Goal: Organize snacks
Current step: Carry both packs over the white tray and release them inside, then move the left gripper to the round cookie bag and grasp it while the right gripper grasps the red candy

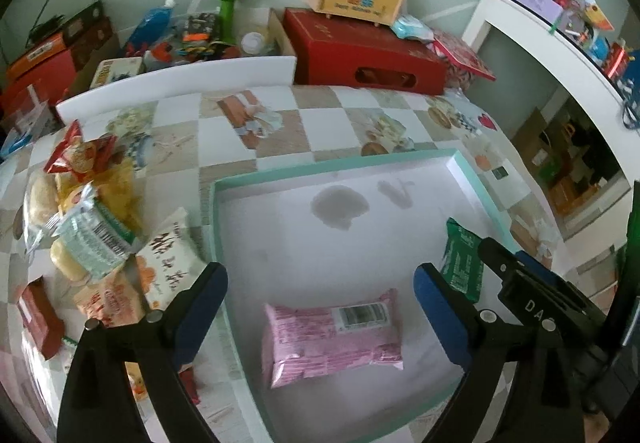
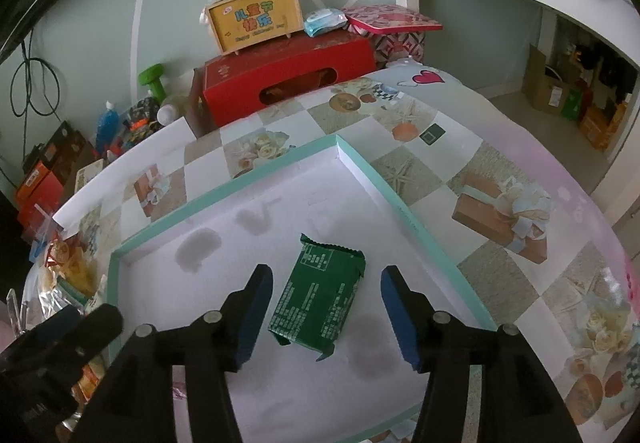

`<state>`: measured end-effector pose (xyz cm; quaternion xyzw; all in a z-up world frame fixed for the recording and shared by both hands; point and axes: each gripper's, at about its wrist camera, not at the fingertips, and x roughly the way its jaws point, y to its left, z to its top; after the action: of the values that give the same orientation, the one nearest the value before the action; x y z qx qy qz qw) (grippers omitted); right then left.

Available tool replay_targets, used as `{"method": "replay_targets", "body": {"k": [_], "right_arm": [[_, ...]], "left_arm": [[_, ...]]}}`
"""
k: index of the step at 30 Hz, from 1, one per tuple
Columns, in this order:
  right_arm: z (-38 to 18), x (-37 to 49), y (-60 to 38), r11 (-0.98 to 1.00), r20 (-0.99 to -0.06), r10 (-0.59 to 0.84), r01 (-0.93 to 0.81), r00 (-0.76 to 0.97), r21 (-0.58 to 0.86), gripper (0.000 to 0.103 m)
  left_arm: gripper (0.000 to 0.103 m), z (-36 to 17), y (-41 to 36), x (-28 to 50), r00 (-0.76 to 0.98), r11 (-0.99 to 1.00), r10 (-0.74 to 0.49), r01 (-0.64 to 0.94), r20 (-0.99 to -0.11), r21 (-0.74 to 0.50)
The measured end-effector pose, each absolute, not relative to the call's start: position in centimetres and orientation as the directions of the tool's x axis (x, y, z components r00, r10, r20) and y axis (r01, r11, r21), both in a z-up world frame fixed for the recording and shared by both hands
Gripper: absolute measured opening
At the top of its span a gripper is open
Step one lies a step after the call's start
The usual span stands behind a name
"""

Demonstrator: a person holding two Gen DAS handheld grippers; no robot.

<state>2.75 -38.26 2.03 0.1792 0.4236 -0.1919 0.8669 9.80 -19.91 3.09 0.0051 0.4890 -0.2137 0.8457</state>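
While both grippers hang over the shallow mint-rimmed tray (image 1: pixel 476 179), each has a snack packet lying on the tray's white floor between its fingers without being gripped. The left gripper (image 1: pixel 320 299) has its jaws wide apart, and the pink packet (image 1: pixel 332 339) lies flat, barcode side up, in the gap between them, closer to the camera than the blue fingertips and clear of both pads. The right gripper (image 2: pixel 326 303) has its jaws apart as well, less widely, and the green packet (image 2: pixel 320 299) lies between them with its printed back facing up; its left edge sits just beside the left pad, while a clear gap separates its right edge from the right pad. In the left wrist view the green packet shows near the tray's right wall, partly hidden by the right gripper's fingers. Outside the tray, to its left on the patterned tablecloth (image 1: pixel 320 131), a pile of snack packets (image 1: pixel 92 219) lies heaped together, touching one another. Beyond the table's far edge a red box (image 2: pixel 288 79) stands with a yellow carry case (image 2: pixel 256 19) on top of it.
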Motion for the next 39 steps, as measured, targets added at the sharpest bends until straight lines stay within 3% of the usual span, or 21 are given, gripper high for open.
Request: {"method": "replay_targets", "body": {"k": [5,24,29,34,39], "right_arm": [[2.0,2.8,-38.0,0.867,-0.796,-0.188,0.478,0.575,0.14,0.103],[4.4,2.6,-35.8,0.874,-0.746,-0.22,0.466,0.629,0.136,0.103],[5.0,3.0,-33.5,0.905,-0.723,-0.13,0.379,0.679,0.193,0.103],[5.9,3.4,-29.9,0.934,-0.71,-0.128,0.324,0.692,0.148,0.103],[6.3,3.9,-25.9,0.958,-0.709,0.019,0.19,0.705,0.214,0.103]], "left_arm": [[0.094,3.1,-18.6,9.9,0.457,0.924,-0.339,0.326,-0.822,-0.199],[0.095,4.2,-13.2,9.0,0.539,0.95,-0.297,0.254,-0.788,-0.184],[0.095,5.4,-8.8,8.4,0.548,0.961,-0.272,0.2,-0.791,-0.191],[0.095,6.6,-4.1,7.7,0.593,0.985,-0.175,0.103,-0.786,-0.142],[0.095,7.1,0.8,7.0,0.611,0.993,-0.075,-0.024,-0.788,-0.113]]}}
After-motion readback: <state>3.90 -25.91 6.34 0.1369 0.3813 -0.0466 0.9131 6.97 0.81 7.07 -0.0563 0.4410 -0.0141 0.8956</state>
